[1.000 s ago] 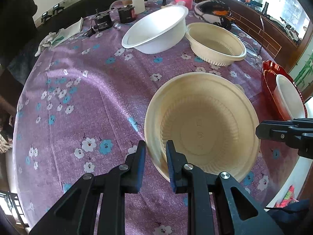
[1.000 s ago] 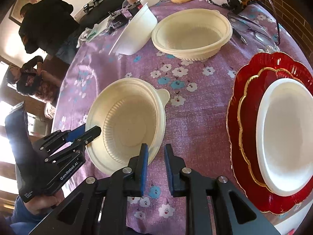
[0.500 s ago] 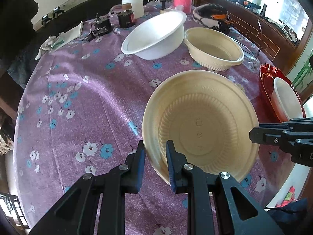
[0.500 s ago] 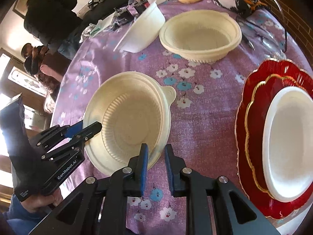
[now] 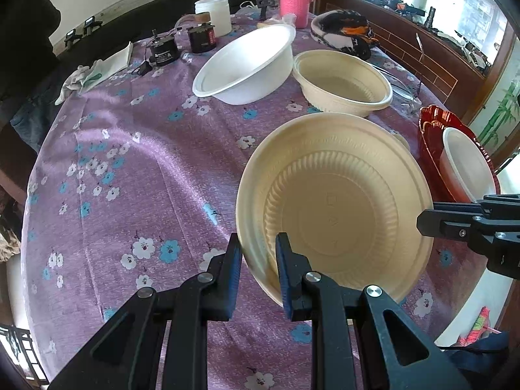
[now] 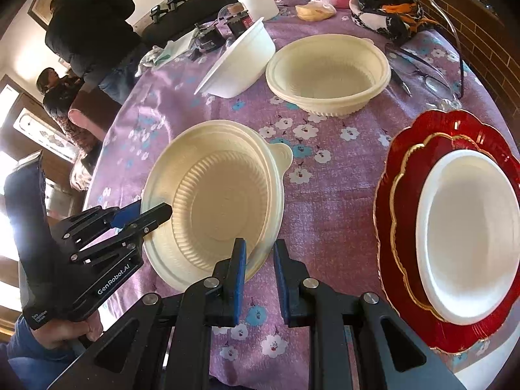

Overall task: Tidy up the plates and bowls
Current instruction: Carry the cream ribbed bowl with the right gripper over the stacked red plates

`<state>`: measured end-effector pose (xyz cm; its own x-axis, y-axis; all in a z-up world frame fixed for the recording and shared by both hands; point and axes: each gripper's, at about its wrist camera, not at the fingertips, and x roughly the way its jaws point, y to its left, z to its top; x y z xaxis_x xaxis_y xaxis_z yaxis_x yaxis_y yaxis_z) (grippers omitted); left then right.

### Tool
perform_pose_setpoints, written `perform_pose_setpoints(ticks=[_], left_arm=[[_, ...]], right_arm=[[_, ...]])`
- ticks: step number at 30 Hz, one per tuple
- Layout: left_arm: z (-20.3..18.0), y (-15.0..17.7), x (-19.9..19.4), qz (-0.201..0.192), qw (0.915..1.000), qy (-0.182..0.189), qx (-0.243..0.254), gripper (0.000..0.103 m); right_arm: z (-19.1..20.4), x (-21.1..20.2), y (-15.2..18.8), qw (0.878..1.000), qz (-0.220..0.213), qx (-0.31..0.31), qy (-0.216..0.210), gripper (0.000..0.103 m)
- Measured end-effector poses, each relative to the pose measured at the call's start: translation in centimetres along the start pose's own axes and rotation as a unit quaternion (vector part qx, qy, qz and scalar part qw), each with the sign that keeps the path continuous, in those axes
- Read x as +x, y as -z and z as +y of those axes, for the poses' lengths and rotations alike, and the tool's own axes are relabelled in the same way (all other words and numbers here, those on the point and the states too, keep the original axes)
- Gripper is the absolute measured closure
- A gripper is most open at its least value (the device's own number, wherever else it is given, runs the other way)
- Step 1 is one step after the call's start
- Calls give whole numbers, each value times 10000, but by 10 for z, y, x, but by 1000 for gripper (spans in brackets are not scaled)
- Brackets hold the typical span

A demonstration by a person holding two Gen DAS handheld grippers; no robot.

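- Round table w/ purple floral cloth (image 5: pixel 136 175); two people stand in the bkgd past its far left edge.
- My left gripper (image 5: pixel 258 250) pinches the near rim of the cream bowl (image 5: pixel 331 201), one finger inside, one outside; bowl is tilted up off the cloth.
- My right gripper (image 6: pixel 258 260) straddles the opposite rim, fingers (image 6: pixel 239 268) either side w/ a narrow gap – can't tell if it's actually clamping.
- 2nd cream bowl (image 6: pixel 328 74) & tilted white bowl (image 6: pixel 240 61) sit beyond, touching.
- Red plates (image 6: pixel 403 175), stacked, w/ white bowl on top (image 6: pixel 468 234), on my right.
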<state>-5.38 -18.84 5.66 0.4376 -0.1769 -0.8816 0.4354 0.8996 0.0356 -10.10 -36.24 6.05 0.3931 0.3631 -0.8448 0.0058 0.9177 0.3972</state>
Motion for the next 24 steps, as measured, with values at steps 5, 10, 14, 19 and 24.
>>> perform_pose_setpoints(ticks=[5, 10, 14, 19, 24], left_arm=[[-4, 0, -4, -78, 9999, 94, 50, 83], [-12, -3, -7, -134, 9996, 174, 168, 83], [-18, -7, -11, -199, 9992, 229, 272, 83], [-33, -17, -19, -308, 9980, 339, 447, 83], [-57, -28, -24, -383, 9958, 445, 705, 83]], right_arm=[[-1, -8, 4, 9999, -82, 14, 91, 84], [-3, -18, 7, 9996, -203, 60, 168, 84], [-6, -26, 10, 9992, -301, 137, 218, 84], [-13, -43, 13, 9982, -477, 218, 275, 84], [-26, -64, 16, 9962, -676, 387, 385, 84]])
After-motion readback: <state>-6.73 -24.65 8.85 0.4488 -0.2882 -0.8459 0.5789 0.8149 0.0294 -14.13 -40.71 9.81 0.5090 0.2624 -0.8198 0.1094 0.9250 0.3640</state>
